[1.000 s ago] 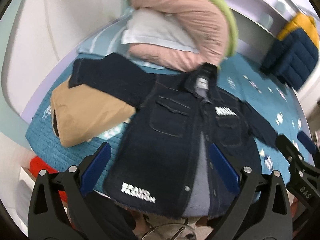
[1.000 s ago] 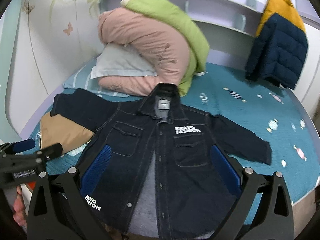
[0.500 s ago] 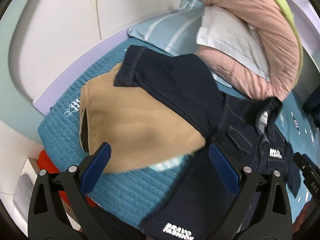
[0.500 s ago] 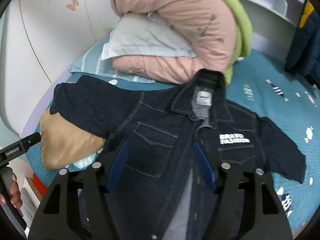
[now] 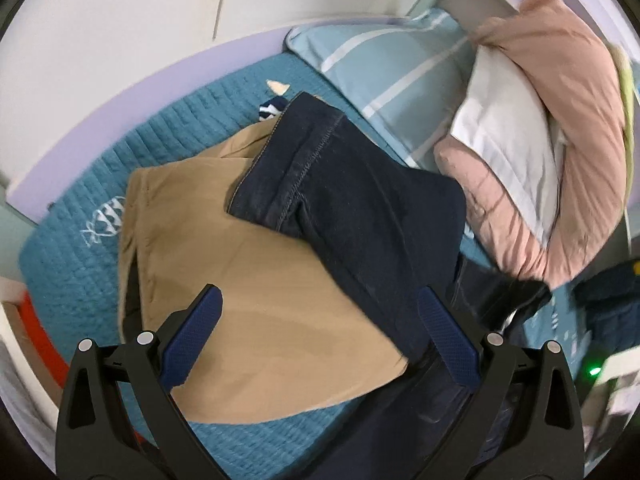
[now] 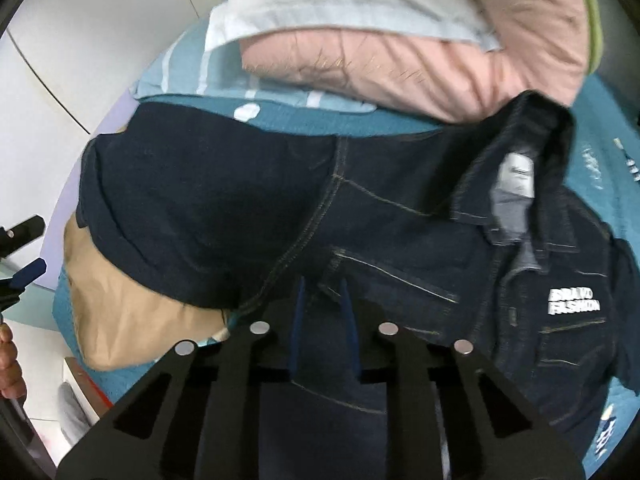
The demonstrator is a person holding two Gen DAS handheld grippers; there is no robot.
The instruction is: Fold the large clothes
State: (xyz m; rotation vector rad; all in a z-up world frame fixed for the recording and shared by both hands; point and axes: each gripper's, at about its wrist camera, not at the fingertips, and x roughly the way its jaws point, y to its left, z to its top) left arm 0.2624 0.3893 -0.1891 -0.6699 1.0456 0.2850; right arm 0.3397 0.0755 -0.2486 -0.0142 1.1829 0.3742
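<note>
A dark denim jacket lies face up on the teal bed, collar toward the pillows. Its sleeve stretches over a folded tan garment. My left gripper is open and empty, hovering over the tan garment and the sleeve. My right gripper has its jaws almost together just above the jacket near the armpit seam; whether they pinch the denim I cannot tell. The left gripper's blue tip shows at the left edge of the right wrist view.
A pink duvet roll with a white pillow and a striped blue pillow sit at the head of the bed. A white wall runs along the far side. The teal quilt ends near a red object at lower left.
Both grippers have moved left and closer to the bed. The left now looks at the sleeve over the tan garment. The right gripper's jaws have gone from wide open to nearly together.
</note>
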